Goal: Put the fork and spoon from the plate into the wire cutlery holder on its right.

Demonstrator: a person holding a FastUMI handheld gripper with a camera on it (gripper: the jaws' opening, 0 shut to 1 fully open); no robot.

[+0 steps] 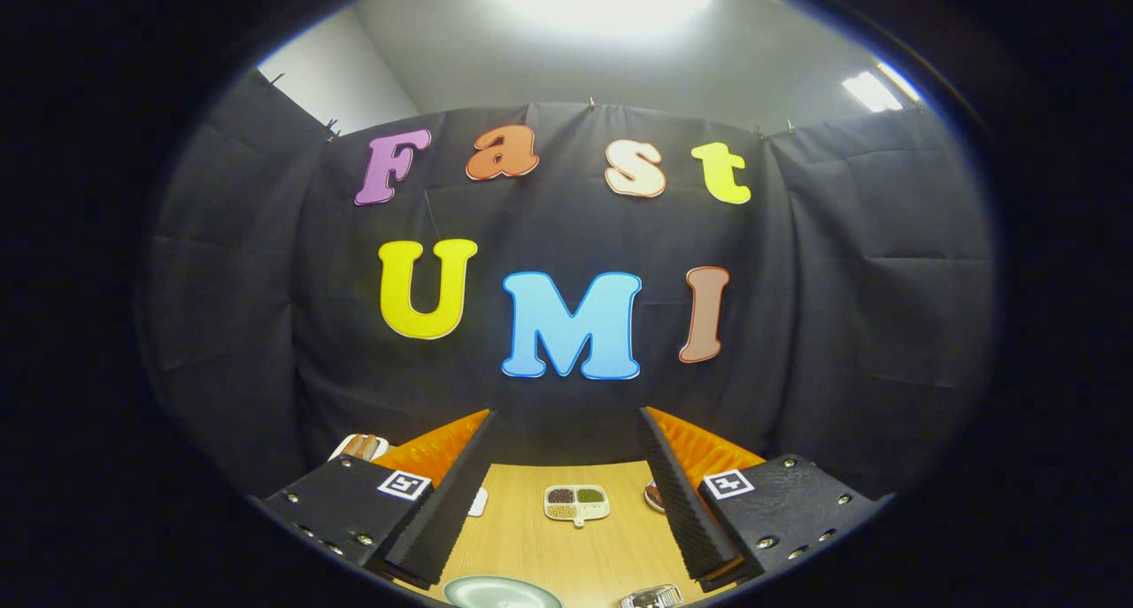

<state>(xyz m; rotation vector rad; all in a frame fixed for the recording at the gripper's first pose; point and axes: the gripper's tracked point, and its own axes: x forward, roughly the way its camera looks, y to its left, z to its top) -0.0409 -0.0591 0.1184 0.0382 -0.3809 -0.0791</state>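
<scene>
My gripper [566, 484] is held high over the wooden table, its two black-padded fingers [456, 493] spread wide with nothing between them, so it is open. Far below, at the near edge, the rim of a pale green plate [500, 592] peeks out between the fingers. To its right sits the top of the wire cutlery holder [651, 597]. I cannot make out the fork or the spoon on the plate from this height.
A small white divided dish [576, 504] with brown and green fillings lies on the wooden table [531, 546] beyond the fingers. A white object [479, 502] shows beside the left finger, a reddish dish [655, 496] beside the right one, and another item [359, 447] sits far left.
</scene>
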